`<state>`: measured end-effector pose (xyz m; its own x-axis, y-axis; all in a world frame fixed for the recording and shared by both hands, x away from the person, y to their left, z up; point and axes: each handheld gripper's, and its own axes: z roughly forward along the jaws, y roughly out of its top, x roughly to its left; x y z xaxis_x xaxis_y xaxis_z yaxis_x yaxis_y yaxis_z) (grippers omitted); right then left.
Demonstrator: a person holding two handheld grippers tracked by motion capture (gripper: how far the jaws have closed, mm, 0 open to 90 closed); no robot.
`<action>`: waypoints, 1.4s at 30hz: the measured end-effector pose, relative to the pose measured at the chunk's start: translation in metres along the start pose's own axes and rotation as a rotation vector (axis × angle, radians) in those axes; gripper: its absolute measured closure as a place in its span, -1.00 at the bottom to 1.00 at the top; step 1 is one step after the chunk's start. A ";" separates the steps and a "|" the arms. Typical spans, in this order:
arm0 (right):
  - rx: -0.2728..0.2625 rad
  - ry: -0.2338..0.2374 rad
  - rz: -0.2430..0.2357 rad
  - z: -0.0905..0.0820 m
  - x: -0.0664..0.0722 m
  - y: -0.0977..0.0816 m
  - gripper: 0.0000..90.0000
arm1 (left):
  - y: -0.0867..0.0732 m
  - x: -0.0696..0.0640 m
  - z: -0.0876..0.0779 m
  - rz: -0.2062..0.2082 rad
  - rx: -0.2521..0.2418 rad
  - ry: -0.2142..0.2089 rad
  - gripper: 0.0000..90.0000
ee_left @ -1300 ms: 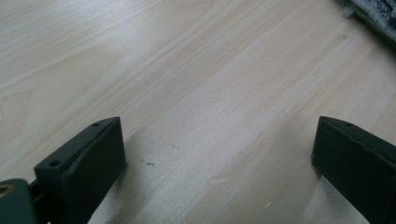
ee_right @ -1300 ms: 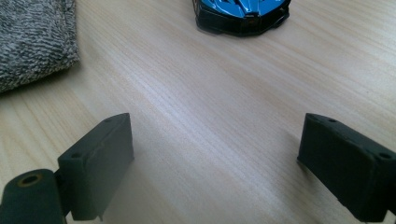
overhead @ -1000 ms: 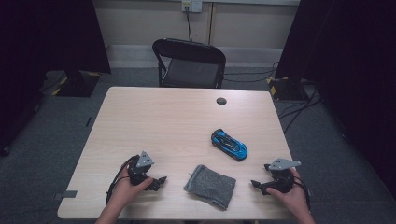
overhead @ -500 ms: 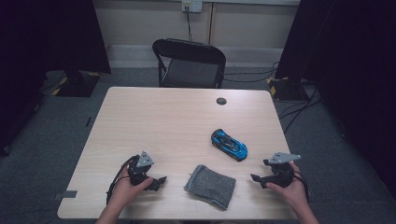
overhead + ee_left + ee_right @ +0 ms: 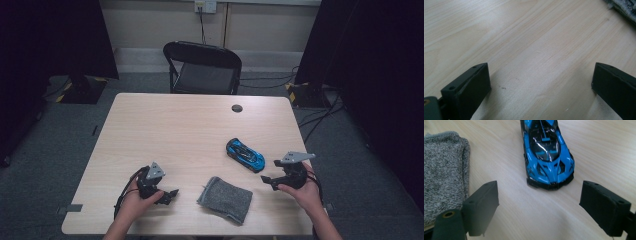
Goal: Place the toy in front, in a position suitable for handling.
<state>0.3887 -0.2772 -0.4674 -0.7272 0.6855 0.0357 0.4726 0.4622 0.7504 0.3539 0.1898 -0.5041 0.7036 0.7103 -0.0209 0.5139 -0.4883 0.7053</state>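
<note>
On the pale wooden tabletop (image 5: 190, 130), a small glossy blue toy sports car with black trim (image 5: 245, 154) sits toward the right edge, angled so that one end points at the near right corner. The right gripper (image 5: 266, 178), held in the person's right hand (image 5: 302, 192), hovers just off that end of the car, not touching it; in the right gripper view its two black jaws stand wide apart with the car (image 5: 547, 152) centred beyond the gap and bare wood between them. A folded grey knitted cloth (image 5: 225, 199) lies near the front edge, about midway between the two hands and just left of the car. The left gripper (image 5: 170, 194) rests low near the front left corner in the left hand (image 5: 135, 205), its jaws likewise spread open over bare wood, with a corner of the cloth (image 5: 624, 7) just beyond. A small dark round disc (image 5: 237, 108) lies near the far edge, well apart from everything else.
</note>
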 end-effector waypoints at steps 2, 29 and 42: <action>0.015 -0.004 -0.012 0.003 0.000 0.004 -0.67 | 0.000 0.000 0.000 0.000 0.000 0.000 -0.97; 0.016 0.023 -0.037 0.060 -0.014 0.058 -0.67 | 0.000 0.000 0.001 0.006 0.004 -0.003 -1.00; 0.040 0.036 -0.039 0.087 -0.019 0.075 -0.67 | 0.001 0.000 0.001 0.007 0.004 -0.003 -1.00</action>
<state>0.4810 -0.2071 -0.4692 -0.7622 0.6466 0.0312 0.4630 0.5108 0.7244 0.3549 0.1885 -0.5043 0.7086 0.7054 -0.0178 0.5109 -0.4955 0.7025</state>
